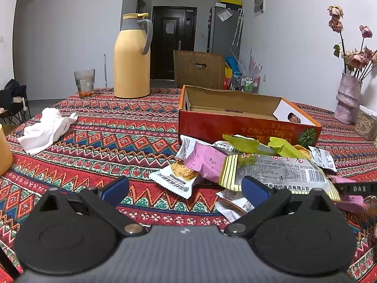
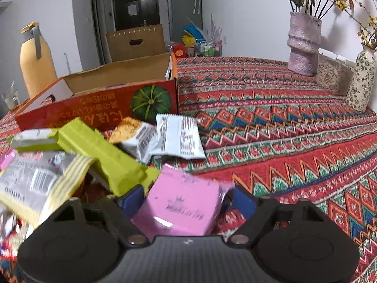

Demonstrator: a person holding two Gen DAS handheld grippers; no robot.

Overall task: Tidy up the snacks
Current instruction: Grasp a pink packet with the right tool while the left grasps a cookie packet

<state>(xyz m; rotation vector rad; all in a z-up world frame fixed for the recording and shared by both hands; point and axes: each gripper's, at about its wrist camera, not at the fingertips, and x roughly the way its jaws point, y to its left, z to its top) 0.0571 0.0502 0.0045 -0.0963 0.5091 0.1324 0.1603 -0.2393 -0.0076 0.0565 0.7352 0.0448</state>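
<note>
a woven zigzag tablecloth (image 2: 282, 122) covers the table in a white-walled room; crinkly foil snack packets (image 1: 235, 165) lie heaped just before the open red cardboard box (image 1: 235, 118); the right gripper (image 2: 186, 202) has its blue pads against a glossy pink packet (image 2: 181, 202); the left gripper (image 1: 186, 188) gapes wide, holding nothing.

The left gripper (image 1: 186, 188) sits at the bottom of its view, pointing forward and slightly down, its blue-padded fingers (image 1: 116, 189) spread wide with nothing between them. The right gripper (image 2: 187, 202) angles down more steeply at the bottom centre of its view, its blue pads (image 2: 133, 199) pressing both sides of a pink packet (image 2: 181, 205).
</note>
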